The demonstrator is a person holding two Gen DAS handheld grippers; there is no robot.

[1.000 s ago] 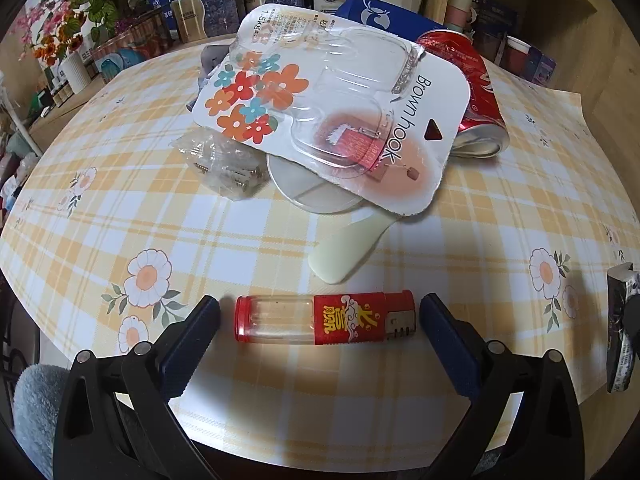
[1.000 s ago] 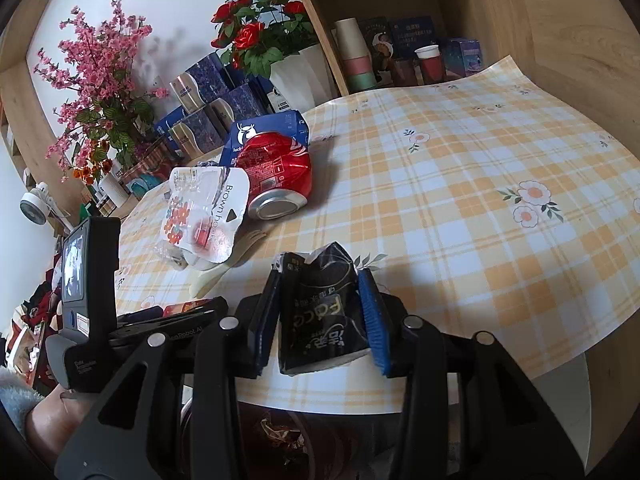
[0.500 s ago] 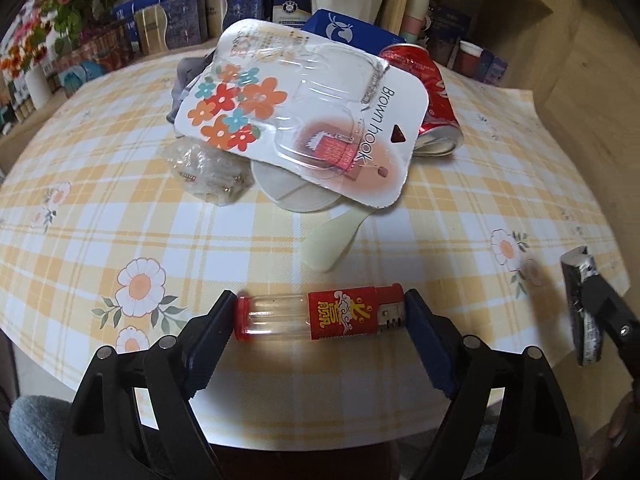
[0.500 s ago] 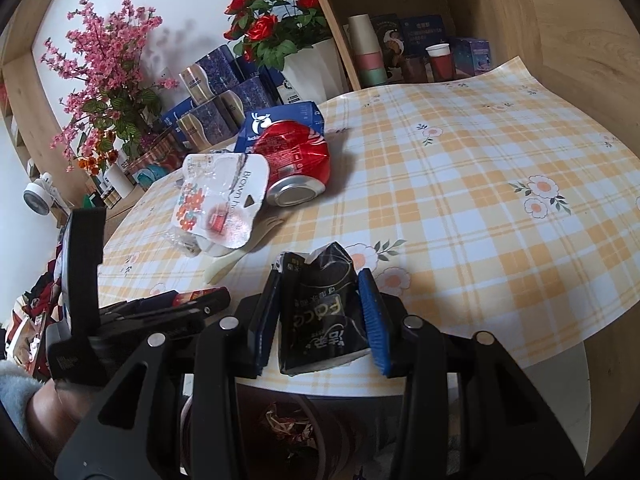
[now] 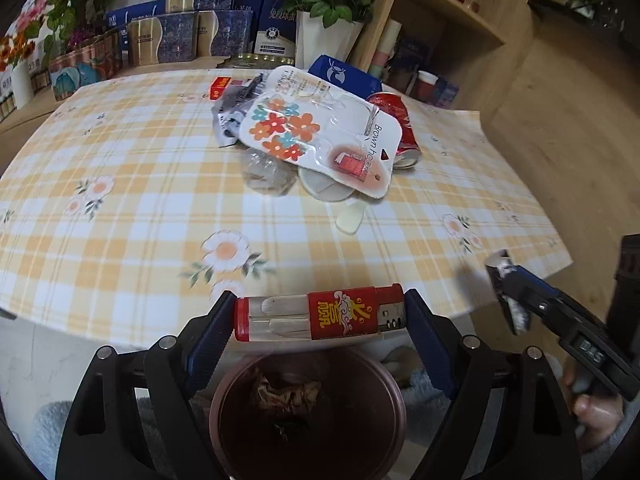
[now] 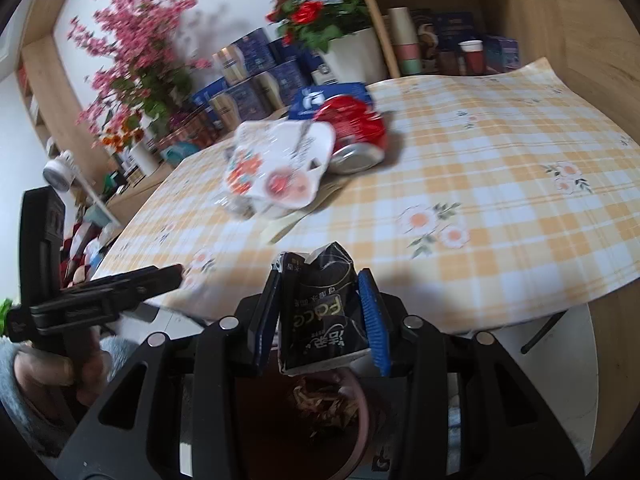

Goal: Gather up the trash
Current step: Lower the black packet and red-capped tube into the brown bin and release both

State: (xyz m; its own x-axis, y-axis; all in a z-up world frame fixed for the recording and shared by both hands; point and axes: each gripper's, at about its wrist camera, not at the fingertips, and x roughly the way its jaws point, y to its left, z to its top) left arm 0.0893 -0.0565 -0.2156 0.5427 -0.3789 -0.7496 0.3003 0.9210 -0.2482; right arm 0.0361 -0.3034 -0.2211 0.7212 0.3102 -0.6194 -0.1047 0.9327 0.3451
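Two grippers each hold one piece of trash above one dark round bin. Between the blue pads of the left gripper [image 5: 320,316], one red and clear lighter [image 5: 319,318] lies crosswise, pinched at both ends, its metal cap toward the right pad. Between the pads of the right gripper [image 6: 320,318], one crumpled black packet [image 6: 322,314] stands upright, clamped on both sides, with white lettering on its face.

Directly below both sets of fingers sits the bin [image 5: 308,456], off the table's near edge, with brownish scraps at its bottom; the right wrist view shows the bin's pinkish rim [image 6: 362,412] beneath the packet.

Beyond the fingers stretches one table [image 5: 120,208] under a yellow plaid cloth printed with flowers. Farther out on it lies one loose pile: one white blister card [image 5: 320,136] with orange and blue flowers, one crushed red can [image 5: 396,128] to its right, one crinkled clear wrapper [image 5: 266,172], one pale spoon-like piece [image 5: 348,218] nearest the fingers, and one blue box [image 5: 344,76] behind. Past the table stand one white pot of red roses [image 6: 320,12] and stacked blue and gold boxes [image 5: 188,36].
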